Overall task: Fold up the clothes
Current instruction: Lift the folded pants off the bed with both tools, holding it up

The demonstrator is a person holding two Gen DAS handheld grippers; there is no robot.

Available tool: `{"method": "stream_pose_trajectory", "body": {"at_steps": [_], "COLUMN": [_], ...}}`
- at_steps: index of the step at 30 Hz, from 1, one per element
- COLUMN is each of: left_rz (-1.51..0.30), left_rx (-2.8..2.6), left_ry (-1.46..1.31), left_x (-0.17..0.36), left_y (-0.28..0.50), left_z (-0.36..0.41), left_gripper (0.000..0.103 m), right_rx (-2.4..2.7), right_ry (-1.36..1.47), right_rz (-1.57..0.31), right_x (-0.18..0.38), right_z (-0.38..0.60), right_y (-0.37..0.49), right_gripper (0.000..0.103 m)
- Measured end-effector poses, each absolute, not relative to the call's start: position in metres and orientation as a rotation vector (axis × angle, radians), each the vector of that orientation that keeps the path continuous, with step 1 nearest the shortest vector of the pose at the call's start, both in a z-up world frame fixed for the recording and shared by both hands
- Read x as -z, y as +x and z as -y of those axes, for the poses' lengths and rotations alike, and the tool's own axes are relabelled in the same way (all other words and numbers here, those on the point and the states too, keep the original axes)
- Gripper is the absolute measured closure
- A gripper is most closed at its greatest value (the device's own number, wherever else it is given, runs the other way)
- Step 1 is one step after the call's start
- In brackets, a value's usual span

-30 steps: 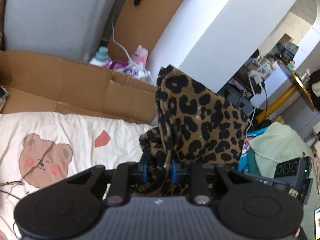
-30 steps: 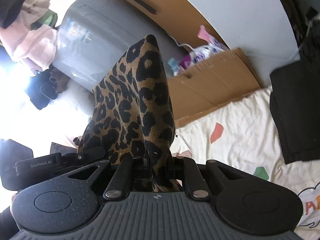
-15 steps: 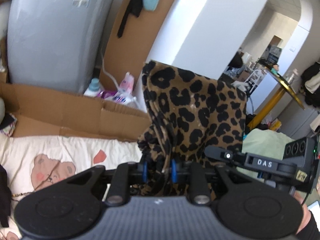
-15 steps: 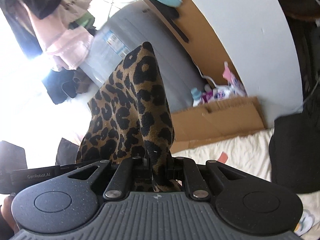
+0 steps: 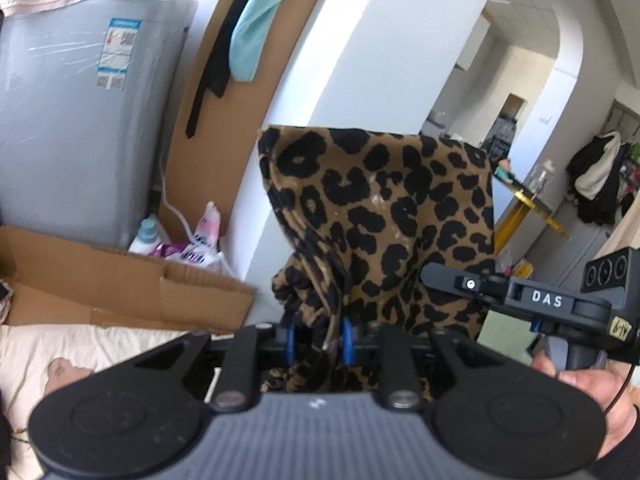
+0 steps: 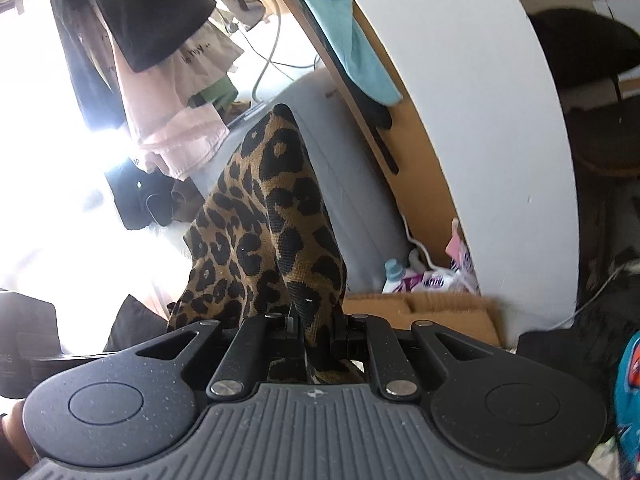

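Left claw (image 5: 318,338) and right claw (image 6: 318,330) pinch bunched, woven leopard-print cloth (image 5: 384,216).

Cream bed sheet (image 5: 80,344) with brown bear print (image 5: 60,372) at lower left of left wrist view; flattened cardboard (image 5: 120,280) lay along its far edge, touching.

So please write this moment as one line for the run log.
step: lift garment | left gripper: shut on leopard-print garment | right gripper: shut on leopard-print garment | garment: held up between both grippers | fold: not yet made
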State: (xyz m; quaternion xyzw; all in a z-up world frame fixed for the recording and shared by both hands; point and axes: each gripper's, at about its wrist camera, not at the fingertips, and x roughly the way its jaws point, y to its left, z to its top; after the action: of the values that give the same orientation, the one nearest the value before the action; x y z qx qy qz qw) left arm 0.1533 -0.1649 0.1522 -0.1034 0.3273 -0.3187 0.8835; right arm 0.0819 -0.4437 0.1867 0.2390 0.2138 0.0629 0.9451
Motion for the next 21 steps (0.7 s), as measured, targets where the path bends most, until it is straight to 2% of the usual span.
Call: {"method": "stream_pose_trajectory", "body": {"at_steps": [9,21], "left_rz": [-0.672,-0.739], "left_rx": [0.719,0.781], "left_ry": [-0.259,-0.308], "left_x": [-0.144,-0.097], "left_y": [0.165,0.181], "left_z": [0.194,0.235], "left_gripper": [0.08,0.08], "right_rx": [-0.089,-0.016], "right_ry": [0.423,0.434], "right_rz": [-0.431,-0.486], "right_x": [-0.212,-0.175], "right_z": [0.467,0.506], "right_y": [0.083,0.075], "right_gripper": [0.093,0.094]}}
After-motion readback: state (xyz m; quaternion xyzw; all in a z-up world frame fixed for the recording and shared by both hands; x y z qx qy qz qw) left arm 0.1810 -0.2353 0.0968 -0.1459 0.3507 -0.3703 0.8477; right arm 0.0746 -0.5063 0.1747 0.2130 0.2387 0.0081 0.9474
